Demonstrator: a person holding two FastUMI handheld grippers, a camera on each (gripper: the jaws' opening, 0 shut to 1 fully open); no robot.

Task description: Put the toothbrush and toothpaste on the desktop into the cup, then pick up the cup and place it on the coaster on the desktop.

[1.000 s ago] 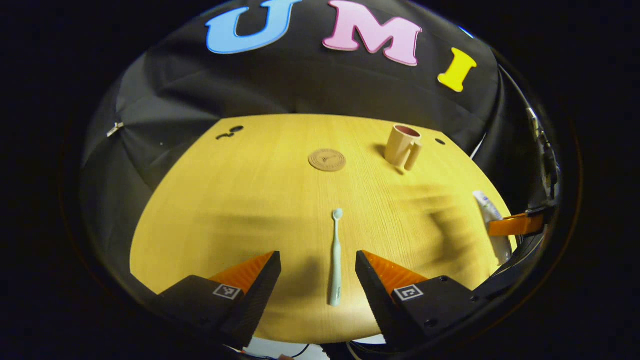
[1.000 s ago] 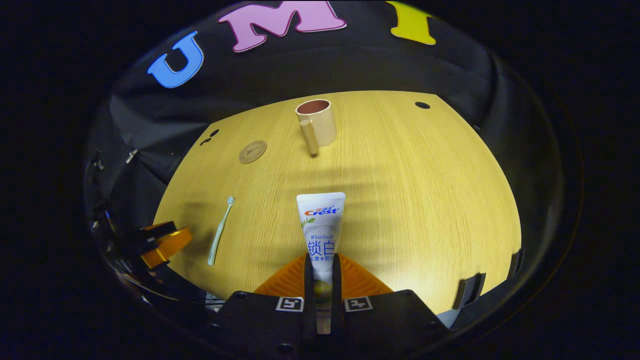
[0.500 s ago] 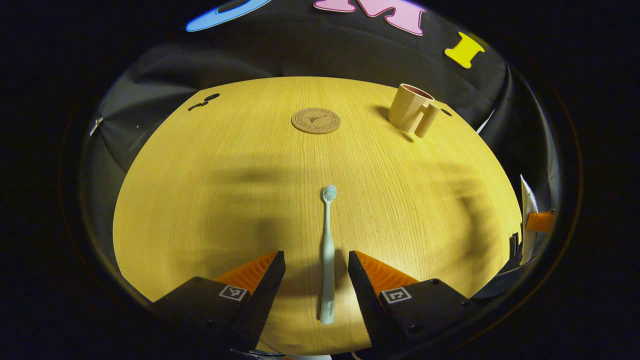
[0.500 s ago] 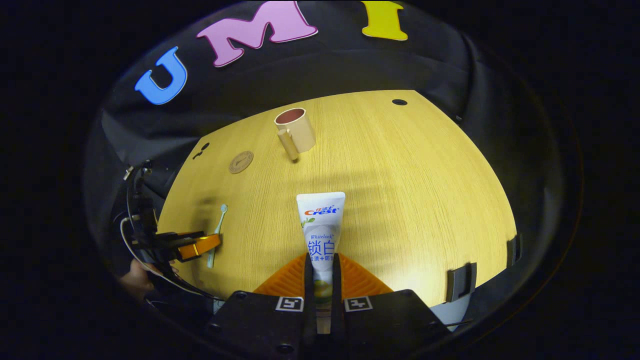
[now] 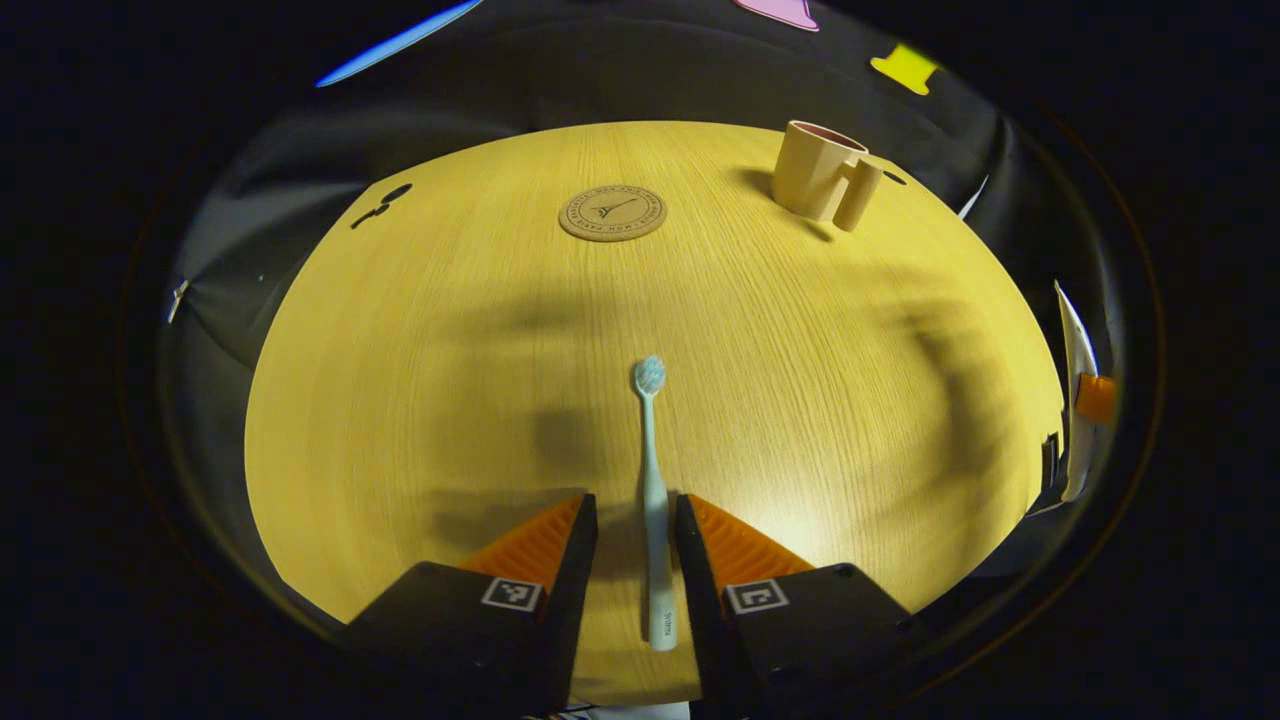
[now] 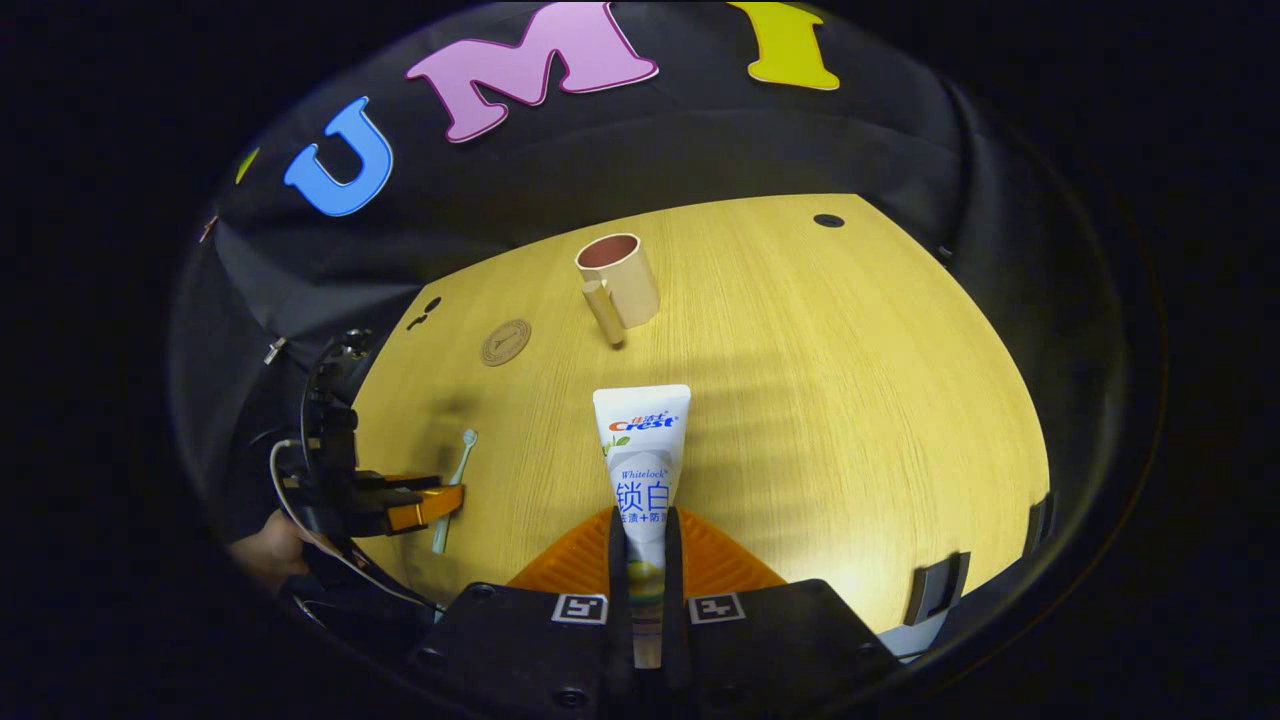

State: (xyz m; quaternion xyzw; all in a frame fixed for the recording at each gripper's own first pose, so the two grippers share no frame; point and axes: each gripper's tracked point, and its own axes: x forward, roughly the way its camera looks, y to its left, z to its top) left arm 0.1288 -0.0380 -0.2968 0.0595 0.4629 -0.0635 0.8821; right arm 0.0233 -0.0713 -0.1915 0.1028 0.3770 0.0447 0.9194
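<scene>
A pale toothbrush [image 5: 652, 480] lies flat on the wooden table [image 5: 400, 350], bristles pointing away. My left gripper [image 5: 636, 525] straddles its handle, fingers close on both sides with a narrow gap showing, so it is open. My right gripper [image 6: 645, 535] is shut on the cap end of a white toothpaste tube [image 6: 645, 450], which sticks forward above the table. The beige cup [image 6: 620, 280] stands upright at the far side, handle toward me. In the left gripper view the cup [image 5: 820, 185] is far right and the round coaster [image 5: 612, 213] far centre. The right gripper view shows the left gripper [image 6: 430, 505] at the toothbrush [image 6: 455, 475].
The coaster [image 6: 505, 342] lies left of the cup. Small dark holes mark the tabletop [image 5: 380, 205] [image 6: 828, 220]. A hand [image 6: 265, 550] holds the left gripper. The right gripper [image 5: 1090, 400] with the toothpaste [image 5: 1072, 340] shows at the right edge of the left gripper view.
My left gripper has come down over the toothbrush handle and its fingers have narrowed around it. The right gripper has kept hold of the toothpaste and shifted slightly.
</scene>
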